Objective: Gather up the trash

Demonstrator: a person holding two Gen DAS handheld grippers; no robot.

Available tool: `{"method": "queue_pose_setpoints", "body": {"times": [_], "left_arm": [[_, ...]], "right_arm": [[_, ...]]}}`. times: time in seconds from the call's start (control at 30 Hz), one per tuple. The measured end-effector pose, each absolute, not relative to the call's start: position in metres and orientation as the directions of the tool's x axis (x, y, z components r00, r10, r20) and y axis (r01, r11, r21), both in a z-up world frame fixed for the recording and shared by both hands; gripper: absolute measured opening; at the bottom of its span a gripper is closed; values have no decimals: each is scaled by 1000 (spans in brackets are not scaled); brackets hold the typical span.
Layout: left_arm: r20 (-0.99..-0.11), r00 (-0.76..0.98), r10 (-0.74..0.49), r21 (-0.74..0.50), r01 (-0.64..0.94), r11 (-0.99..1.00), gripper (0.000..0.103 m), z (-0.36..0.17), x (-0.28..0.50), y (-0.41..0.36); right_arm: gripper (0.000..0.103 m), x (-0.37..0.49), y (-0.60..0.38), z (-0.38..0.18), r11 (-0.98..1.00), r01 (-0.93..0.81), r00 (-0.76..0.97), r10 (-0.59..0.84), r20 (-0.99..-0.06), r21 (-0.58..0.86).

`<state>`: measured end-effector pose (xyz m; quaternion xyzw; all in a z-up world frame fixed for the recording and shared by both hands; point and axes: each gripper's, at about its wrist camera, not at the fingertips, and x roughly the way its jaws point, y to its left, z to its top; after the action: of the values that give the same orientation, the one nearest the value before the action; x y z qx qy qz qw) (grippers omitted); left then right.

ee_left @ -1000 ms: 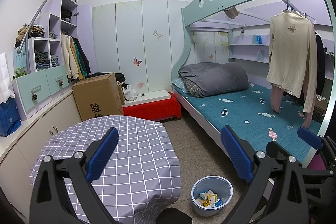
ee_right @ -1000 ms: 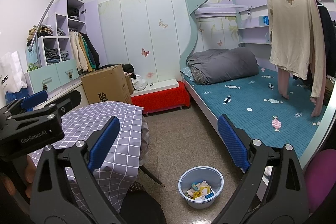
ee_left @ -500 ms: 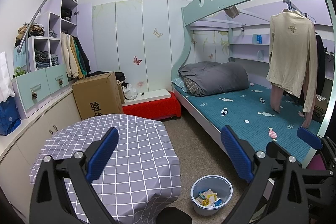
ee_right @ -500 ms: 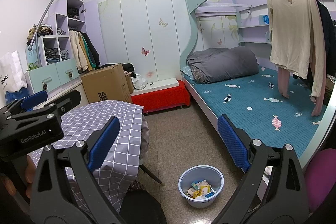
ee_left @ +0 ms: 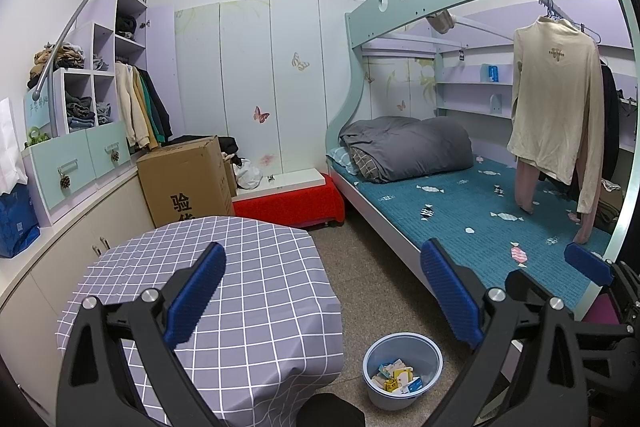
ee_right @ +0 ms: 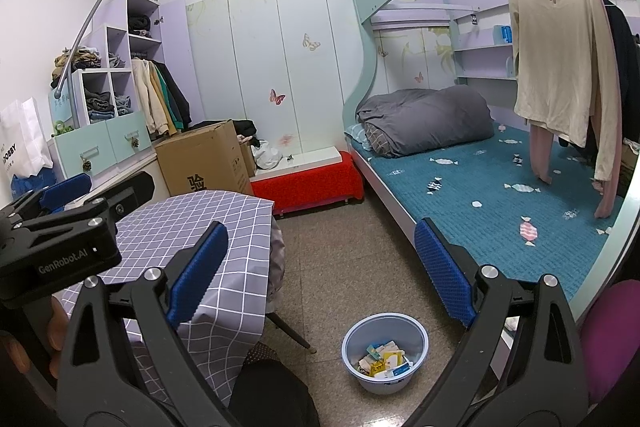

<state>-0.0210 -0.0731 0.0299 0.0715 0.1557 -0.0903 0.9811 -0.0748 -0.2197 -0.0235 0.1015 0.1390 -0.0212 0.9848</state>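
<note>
A pale blue bin stands on the floor between table and bed, holding several scraps of paper and packaging. My left gripper is open, held high above the checked tablecloth, nothing between its blue pads. My right gripper is also open and empty, above the floor and bin. The left gripper's black body shows at the left of the right wrist view; the right gripper's blue finger shows at the right edge of the left wrist view.
A bunk bed with teal mattress and grey quilt fills the right. A cardboard box, a red-covered low bench and shelves with clothes line the back and left. A cream shirt hangs over the bed. A purple seat is at right.
</note>
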Motion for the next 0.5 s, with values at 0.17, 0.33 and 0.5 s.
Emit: {"method": "queue_pose_setpoints", "body": {"times": [0.17,0.33,0.5], "left_arm": [[-318,935,-156,110,199,974,96,29,-21,-73],[-319,935,-158,111,202,973,96,30,-21,-72],[-319,935,-157,110,201,973,96,31,-21,-73]], "right_arm": [[92,-75,-218,-24,978,70,960,-13,-279,195],[92,-75,-218,-24,978,70,960,-13,-280,195],[92,-75,-218,-25,978,68,959,-10,-282,196]]}}
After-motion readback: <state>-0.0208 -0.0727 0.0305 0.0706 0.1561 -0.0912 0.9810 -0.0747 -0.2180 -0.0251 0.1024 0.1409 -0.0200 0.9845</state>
